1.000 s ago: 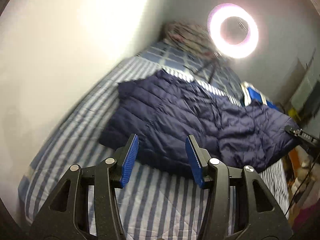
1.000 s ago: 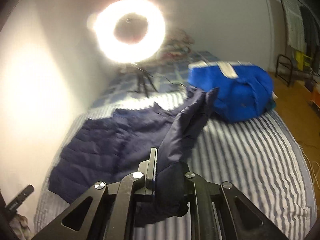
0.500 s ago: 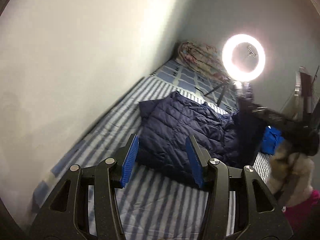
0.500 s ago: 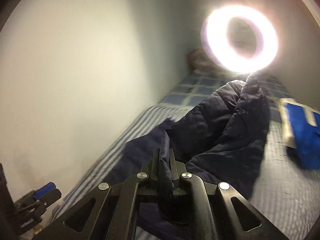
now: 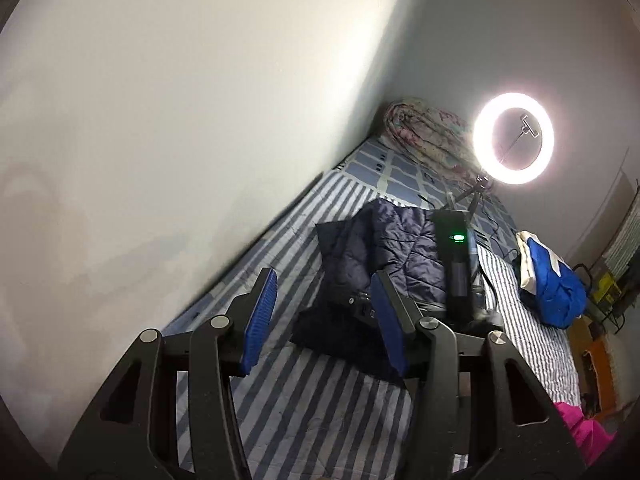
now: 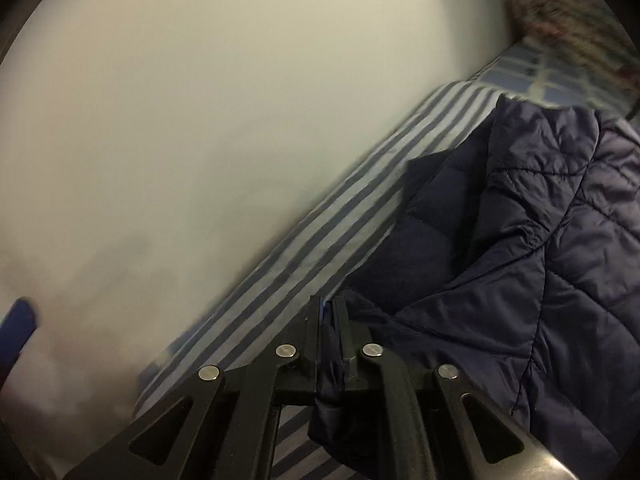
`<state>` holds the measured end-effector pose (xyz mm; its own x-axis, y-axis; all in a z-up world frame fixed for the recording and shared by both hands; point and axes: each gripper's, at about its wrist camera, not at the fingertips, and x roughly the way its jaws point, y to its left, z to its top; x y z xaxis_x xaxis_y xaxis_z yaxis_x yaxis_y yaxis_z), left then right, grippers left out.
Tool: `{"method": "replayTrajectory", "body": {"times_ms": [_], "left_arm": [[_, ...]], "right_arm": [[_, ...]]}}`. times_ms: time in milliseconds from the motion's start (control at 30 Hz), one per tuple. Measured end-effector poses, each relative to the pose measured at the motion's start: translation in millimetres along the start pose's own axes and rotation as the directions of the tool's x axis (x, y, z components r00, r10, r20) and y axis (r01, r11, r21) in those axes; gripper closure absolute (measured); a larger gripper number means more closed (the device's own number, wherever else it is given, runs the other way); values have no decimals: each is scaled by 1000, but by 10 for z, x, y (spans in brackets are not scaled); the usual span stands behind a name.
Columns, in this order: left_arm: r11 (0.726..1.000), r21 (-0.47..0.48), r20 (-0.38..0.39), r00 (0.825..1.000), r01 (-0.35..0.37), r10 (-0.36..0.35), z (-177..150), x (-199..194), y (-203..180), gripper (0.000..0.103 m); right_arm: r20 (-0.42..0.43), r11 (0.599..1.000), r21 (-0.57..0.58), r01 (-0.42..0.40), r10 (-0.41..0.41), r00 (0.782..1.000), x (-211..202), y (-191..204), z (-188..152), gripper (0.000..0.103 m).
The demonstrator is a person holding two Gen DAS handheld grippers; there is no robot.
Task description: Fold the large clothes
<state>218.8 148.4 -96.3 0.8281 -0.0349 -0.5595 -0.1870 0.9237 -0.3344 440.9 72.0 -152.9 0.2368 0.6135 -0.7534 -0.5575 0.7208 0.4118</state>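
Your navy quilted jacket (image 6: 520, 248) lies bunched on the striped bed sheet (image 5: 320, 408), toward the far half of the bed and close to the pale wall (image 5: 180, 120) on the left. In the right wrist view it fills the right side of the picture, one layer doubled over another, and its right and lower edges are cut off by the frame, so you cannot see how far it spreads.

Your right gripper (image 6: 329, 320) has a fold of that jacket between its pads. The jaws are narrow and opening, and dark fabric hangs through the gap and drapes below it. This view is blurred, so the exact edge of the fold is hard to make out.

Your left gripper (image 5: 324, 320) hovers at the near end of the bed with its blue pads spread apart and nothing between them. Its right finger hides part of the jacket's near edge. Beyond it a black device with a green light (image 5: 456, 264) stands in front of the jacket; what carries it is hidden.

At the far end a rolled floral blanket (image 5: 424, 132) sits against the wall, with a glaring ring light (image 5: 513, 138) beside it whose stand is mostly lost. A bright blue garment (image 5: 556, 284) lies near the bed's right edge.
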Motion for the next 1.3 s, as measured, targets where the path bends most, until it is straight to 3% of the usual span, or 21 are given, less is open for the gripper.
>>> {"method": "replayTrajectory", "body": {"times_ms": [33, 67, 233, 300, 400, 433, 567, 600, 633, 667, 700, 800, 900, 1067, 1200, 1300], "left_arm": [[1000, 1, -4, 1000, 4, -4, -6, 12, -16, 52], [1000, 4, -12, 1000, 7, -7, -14, 37, -30, 52], [997, -28, -104, 991, 77, -80, -12, 238, -92, 48], [994, -23, -158, 982, 106, -108, 6, 400, -174, 38], [987, -48, -229, 960, 153, -160, -3, 662, -255, 38], [986, -57, -281, 945, 158, -168, -32, 819, -292, 38], [992, -87, -424, 898, 90, -118, -199, 1391, -312, 38], [989, -118, -447, 885, 89, -133, -241, 1510, -276, 49], [981, -161, -470, 866, 106, -171, -276, 1614, -242, 66], [971, -213, -499, 843, 106, -202, -315, 1726, -196, 92], [966, -236, -499, 841, 102, -210, -319, 1773, -162, 93], [969, -228, -469, 861, 97, -197, -256, 1721, -98, 95], [986, -146, -444, 886, 76, -134, -248, 1599, -34, 95], [998, -55, -460, 886, 31, -53, -459, 1749, 36, 95], [999, 40, -441, 898, 18, 2, -516, 1734, -31, 86], [995, 99, -360, 932, 4, 32, -372, 1437, -109, 77]], "right_arm": [[-3, 1000, 12, -21, 21, 1000, -9, -25, 28, 70], [8, 998, 35, -58, 58, 998, -123, -72, -11, 65], [126, 985, 150, -81, 63, 990, -788, -443, -303, 59], [175, 976, 213, -44, 6, 984, -1086, -700, -480, 58], [200, 957, 286, 48, -108, 974, -1373, -1035, -666, 57], [198, 946, 313, 83, -151, 969, -1468, -1201, -717, 56], [168, 895, 406, 183, -270, 948, -1613, -1650, -815, 49], [164, 883, 423, 201, -293, 942, -1626, -1713, -838, 46], [161, 870, 442, 217, -316, 935, -1640, -1800, -854, 44], [157, 861, 456, 225, -327, 932, -1639, -1870, -859, 44], [151, 852, 469, 234, -339, 929, -1649, -1946, -887, 44], [127, 832, 491, 260, -363, 923, -1651, -2079, -935, 44], [113, 822, 487, 296, -395, 912, -1515, -2064, -825, 45], [95, 853, 369, 368, -429, 898, -1168, -1911, -573, 54], [14, 853, 245, 461, -478, 878, -935, -1836, -465, 54], [37, 866, 219, 449, -468, 883, -1163, -1831, -415, 56]]}}
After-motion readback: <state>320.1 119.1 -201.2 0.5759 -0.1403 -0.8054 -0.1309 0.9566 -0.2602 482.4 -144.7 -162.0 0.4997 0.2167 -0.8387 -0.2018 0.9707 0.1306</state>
